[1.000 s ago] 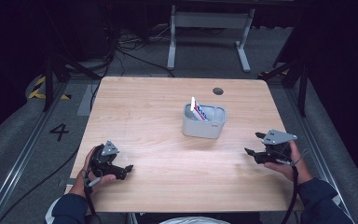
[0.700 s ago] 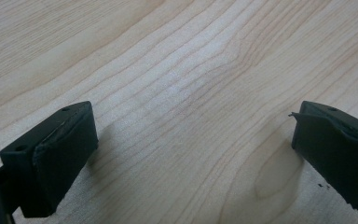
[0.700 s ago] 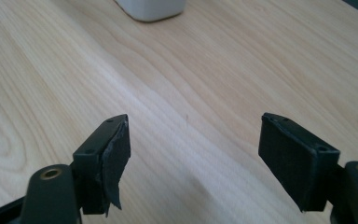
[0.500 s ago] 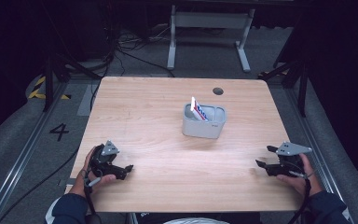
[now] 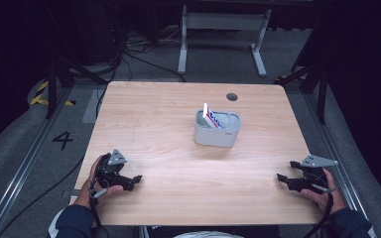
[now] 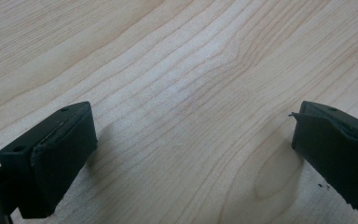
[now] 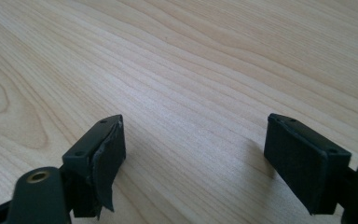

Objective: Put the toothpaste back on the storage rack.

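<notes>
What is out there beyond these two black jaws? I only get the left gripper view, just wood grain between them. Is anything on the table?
Observer: Yes, a grey bin stands right of the table's middle, far from both grippers.
Operator: Anything in it?
Observer: A white packet with red and blue print leans upright in its left compartment.
Operator: And the other hand?
Observer: The right gripper sits near the table's right front corner, jaws wide apart over bare wood in its own view.
Operator: Where is mine?
Observer: The left gripper is near the left front corner, pointing right.
</notes>
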`<state>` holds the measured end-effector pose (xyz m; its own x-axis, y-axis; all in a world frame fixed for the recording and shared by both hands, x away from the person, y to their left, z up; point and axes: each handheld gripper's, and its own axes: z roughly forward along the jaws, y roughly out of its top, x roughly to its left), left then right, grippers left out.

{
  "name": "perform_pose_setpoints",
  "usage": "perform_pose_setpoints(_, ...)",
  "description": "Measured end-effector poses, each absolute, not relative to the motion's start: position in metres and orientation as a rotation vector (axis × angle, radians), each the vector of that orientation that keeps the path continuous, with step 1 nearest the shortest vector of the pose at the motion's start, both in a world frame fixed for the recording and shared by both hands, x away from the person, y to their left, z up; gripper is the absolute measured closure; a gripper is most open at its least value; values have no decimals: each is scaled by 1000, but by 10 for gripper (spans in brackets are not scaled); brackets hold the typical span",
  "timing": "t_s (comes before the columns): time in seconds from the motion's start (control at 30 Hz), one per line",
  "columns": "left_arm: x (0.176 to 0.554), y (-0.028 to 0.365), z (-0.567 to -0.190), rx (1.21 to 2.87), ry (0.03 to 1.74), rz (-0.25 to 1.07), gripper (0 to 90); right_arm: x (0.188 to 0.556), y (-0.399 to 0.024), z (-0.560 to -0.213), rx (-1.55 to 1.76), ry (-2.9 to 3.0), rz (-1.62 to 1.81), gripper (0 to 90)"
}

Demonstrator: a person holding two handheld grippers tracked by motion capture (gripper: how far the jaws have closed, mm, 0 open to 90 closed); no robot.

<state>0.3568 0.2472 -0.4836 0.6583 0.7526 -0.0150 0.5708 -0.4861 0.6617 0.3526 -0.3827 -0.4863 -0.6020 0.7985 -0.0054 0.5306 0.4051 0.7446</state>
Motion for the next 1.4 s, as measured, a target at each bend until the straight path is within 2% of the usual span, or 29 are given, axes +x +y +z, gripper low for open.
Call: perform_pose_setpoints(1.4,358,248,-483,2241,1016,367,2,355,-383,-487,1150,2318,1031,179)
